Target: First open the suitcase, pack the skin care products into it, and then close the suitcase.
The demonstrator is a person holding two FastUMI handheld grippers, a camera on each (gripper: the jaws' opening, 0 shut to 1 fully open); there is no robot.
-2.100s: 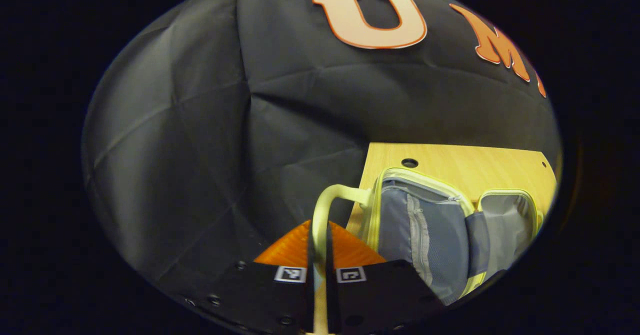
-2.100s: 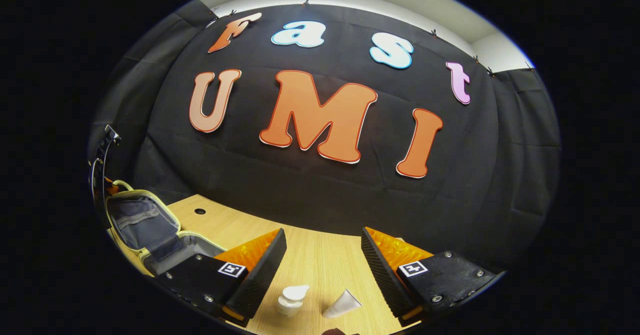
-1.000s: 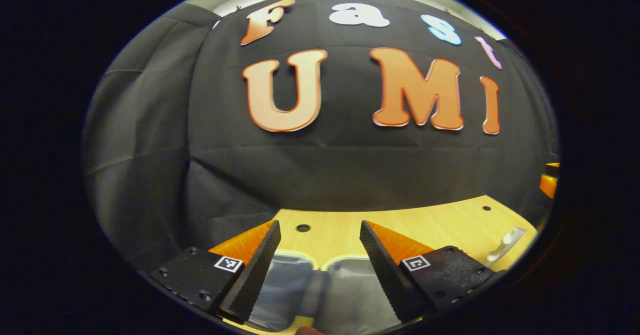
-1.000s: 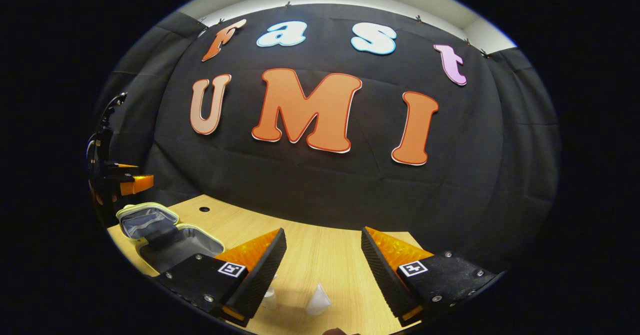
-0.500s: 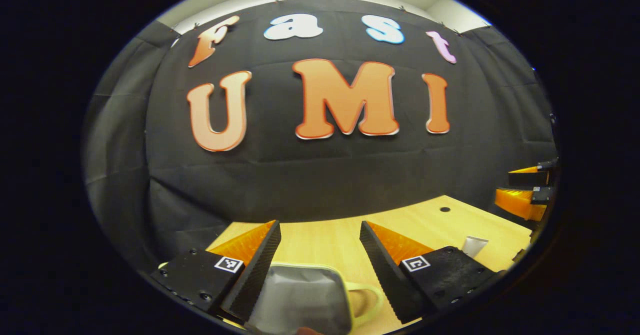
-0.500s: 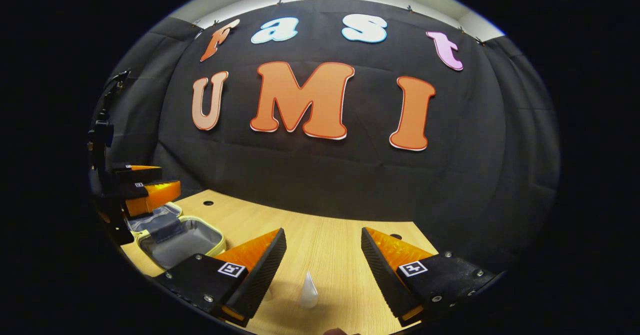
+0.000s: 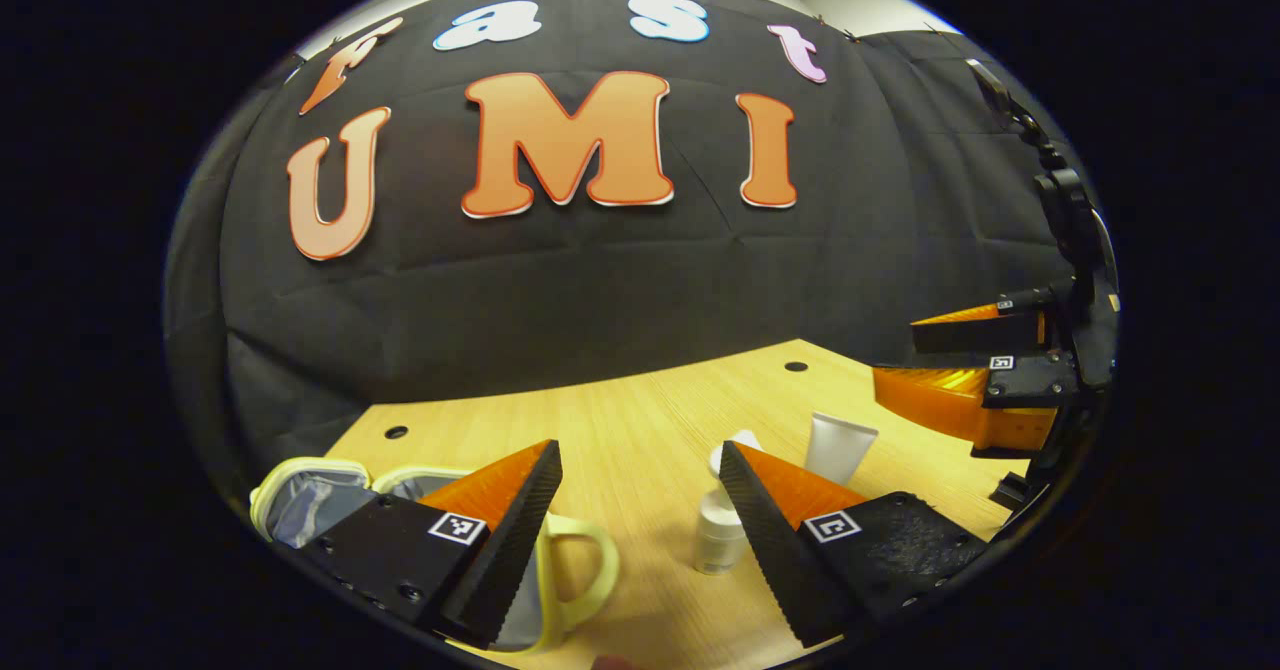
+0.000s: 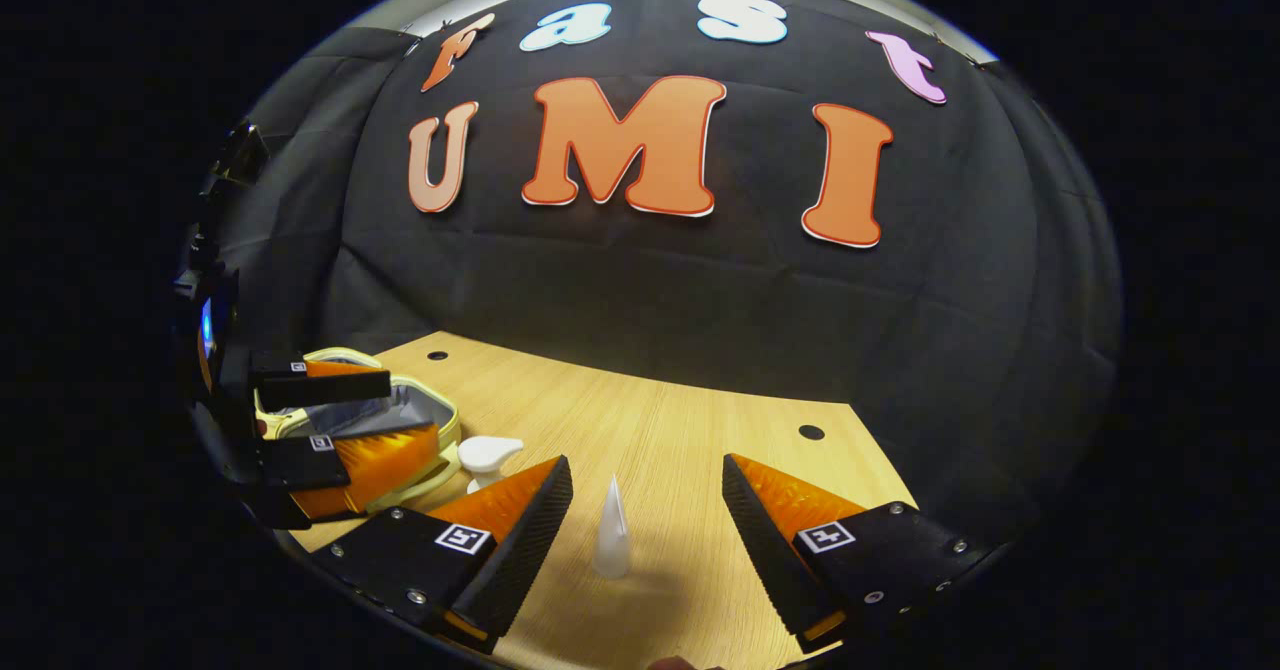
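- With its jaws standing wide apart and nothing between them, the left gripper sits at the bottom centre of the left gripper view, above the wooden table.
- Just right of centre in that view, against the inner edge of the right-hand finger, stands the pump bottle, small, white and upright; it looks like light rigid plastic, smooth and probably slippery, so I would take it across the round body below the pump head, not by the spout.
- At the lower left of the same view lies the suitcase, open, with a pale yellow rim, grey fabric lining and a looped handle near bottom centre; the shell looks soft and likely to give if pushed, while the handle looks like the firmest hold.
- Beyond the bottle, right of centre, stands the tube, white, on its cap end with the flat crimp upward; it is likely light and squeezable, so a gentle pinch low on the body, near the stiffer cap, seems safest, as a hard squeeze could tip it or force the contents out.
- In the right gripper view, the right gripper also has its jaws well apart and empty, with the tube standing between its fingers at bottom centre.
- At the left of that view are the bottle and, farther off, the open suitcase.
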